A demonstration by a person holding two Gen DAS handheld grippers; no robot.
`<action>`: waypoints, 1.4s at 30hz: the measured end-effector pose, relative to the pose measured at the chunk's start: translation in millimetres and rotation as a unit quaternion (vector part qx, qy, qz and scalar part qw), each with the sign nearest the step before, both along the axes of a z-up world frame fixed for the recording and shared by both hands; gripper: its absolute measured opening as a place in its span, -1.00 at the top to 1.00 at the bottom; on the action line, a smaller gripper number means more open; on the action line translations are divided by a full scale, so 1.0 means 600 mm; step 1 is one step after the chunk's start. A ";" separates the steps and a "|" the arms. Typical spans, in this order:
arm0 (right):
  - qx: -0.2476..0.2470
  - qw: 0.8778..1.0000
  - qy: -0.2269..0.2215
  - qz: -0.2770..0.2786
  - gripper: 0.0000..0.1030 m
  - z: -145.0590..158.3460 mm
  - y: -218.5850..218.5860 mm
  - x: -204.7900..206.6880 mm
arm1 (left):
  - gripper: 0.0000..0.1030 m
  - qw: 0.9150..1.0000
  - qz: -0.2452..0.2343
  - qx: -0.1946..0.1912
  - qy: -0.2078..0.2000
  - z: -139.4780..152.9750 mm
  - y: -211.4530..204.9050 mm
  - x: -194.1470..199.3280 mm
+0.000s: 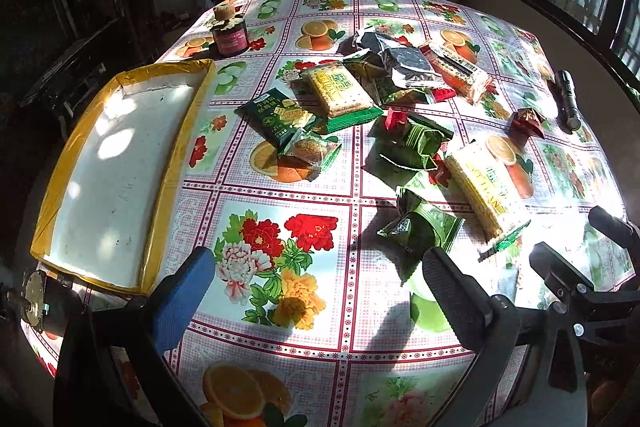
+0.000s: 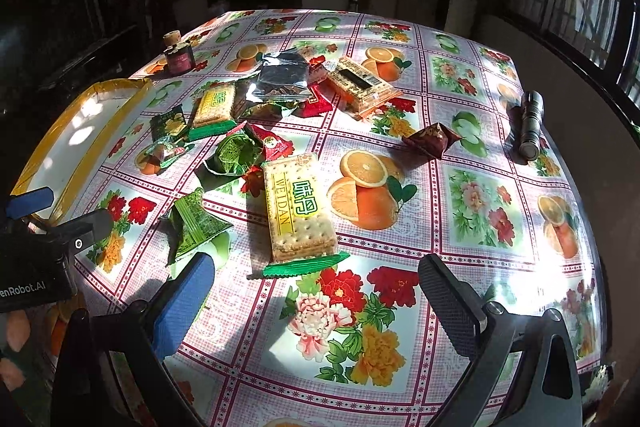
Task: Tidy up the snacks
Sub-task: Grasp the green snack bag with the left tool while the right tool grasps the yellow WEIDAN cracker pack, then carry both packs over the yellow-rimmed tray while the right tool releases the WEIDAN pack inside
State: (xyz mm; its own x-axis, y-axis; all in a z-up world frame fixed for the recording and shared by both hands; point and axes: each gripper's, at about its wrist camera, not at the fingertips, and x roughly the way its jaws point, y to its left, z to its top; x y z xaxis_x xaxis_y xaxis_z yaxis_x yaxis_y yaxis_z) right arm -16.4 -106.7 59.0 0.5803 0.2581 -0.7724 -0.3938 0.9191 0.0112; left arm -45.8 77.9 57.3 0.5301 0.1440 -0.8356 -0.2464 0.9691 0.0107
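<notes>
Several snack packs lie scattered on the flowered tablecloth. A cracker pack with a green end (image 2: pixel 298 209) lies just ahead of my right gripper (image 2: pixel 316 291), which is open and empty. A small green wrapper (image 2: pixel 194 227) sits to its left. My left gripper (image 1: pixel 316 287) is open and empty above the cloth, with the same green wrapper (image 1: pixel 420 229) and cracker pack (image 1: pixel 486 187) ahead to its right. A second cracker pack (image 1: pixel 340 93), a dark green pack (image 1: pixel 276 115), a silver bag (image 1: pixel 408 65) and an orange cracker pack (image 1: pixel 460 71) lie further back.
A shallow white tray with a yellow rim (image 1: pixel 176 163) lies at the table's left edge, nothing in it. A dark jar with a cork (image 1: pixel 229 31) stands at the back left. A black flashlight (image 2: pixel 530 125) lies near the right edge. A brown triangular snack (image 2: pixel 434 139) lies apart.
</notes>
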 end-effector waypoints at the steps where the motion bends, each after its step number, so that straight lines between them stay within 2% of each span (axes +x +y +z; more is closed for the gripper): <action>1: 0.009 1.000 0.004 0.002 -0.99 -0.002 -0.005 0.003 | -1.00 1.000 -0.005 -0.002 0.008 -0.005 -0.006 0.010; 7: 0.068 0.997 0.038 -0.009 -0.99 -0.014 -0.046 0.030 | -1.00 0.997 -0.062 -0.026 0.037 -0.027 -0.053 0.072; 11: 0.077 0.996 0.045 -0.016 -0.98 -0.018 -0.056 0.048 | -0.99 0.994 -0.085 -0.035 0.053 -0.046 -0.073 0.097; 13: 0.087 0.995 0.048 -0.005 -0.98 -0.019 -0.054 0.057 | -0.69 0.994 -0.085 -0.038 0.064 -0.059 -0.069 0.103; 14: 0.092 0.995 0.050 0.002 -0.98 -0.019 -0.051 0.062 | -0.27 0.993 -0.086 -0.045 0.073 -0.067 -0.065 0.105; 15: 0.091 0.995 0.049 0.009 -0.98 -0.019 -0.045 0.066 | -0.05 0.992 -0.082 -0.051 0.083 -0.074 -0.058 0.107; 16: 0.087 0.995 0.048 0.015 -0.97 -0.021 -0.037 0.071 | 0.01 0.994 -0.076 -0.040 0.071 -0.071 -0.053 0.102; 19: 0.067 0.996 0.048 0.035 -0.93 -0.030 -0.006 0.090 | 0.42 0.993 -0.071 -0.053 0.071 -0.073 -0.034 0.099; 26: -0.006 0.997 0.058 0.059 -0.51 -0.072 0.057 0.121 | 0.44 0.992 -0.061 -0.084 0.070 -0.066 0.006 0.083; 27: -0.018 0.996 0.061 0.057 -0.34 -0.080 0.060 0.123 | 0.44 0.992 -0.059 -0.087 0.069 -0.065 0.011 0.080; 28: -0.027 0.997 0.051 0.059 -0.26 -0.081 0.062 0.121 | 0.44 0.992 -0.056 -0.089 0.069 -0.065 0.015 0.077; 30: -0.022 0.997 0.050 0.060 0.05 -0.077 0.061 0.118 | 0.44 0.992 -0.049 -0.091 0.069 -0.064 0.024 0.069; 36: 0.043 0.995 0.039 0.078 0.05 -0.033 0.061 0.079 | 0.44 0.996 -0.024 -0.075 0.052 -0.044 0.045 0.036; 42: 0.079 0.990 0.035 0.108 0.04 0.004 0.093 0.043 | 0.44 0.998 0.008 -0.056 0.025 -0.009 0.081 -0.008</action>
State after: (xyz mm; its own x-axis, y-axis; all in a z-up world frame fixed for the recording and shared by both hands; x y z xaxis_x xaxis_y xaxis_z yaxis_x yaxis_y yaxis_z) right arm 9.7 -51.0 61.5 0.4437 0.4922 -0.7489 -0.5747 0.7975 0.1837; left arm -50.7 126.6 52.1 0.4857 0.0555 -0.8724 -0.2631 0.9610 -0.0853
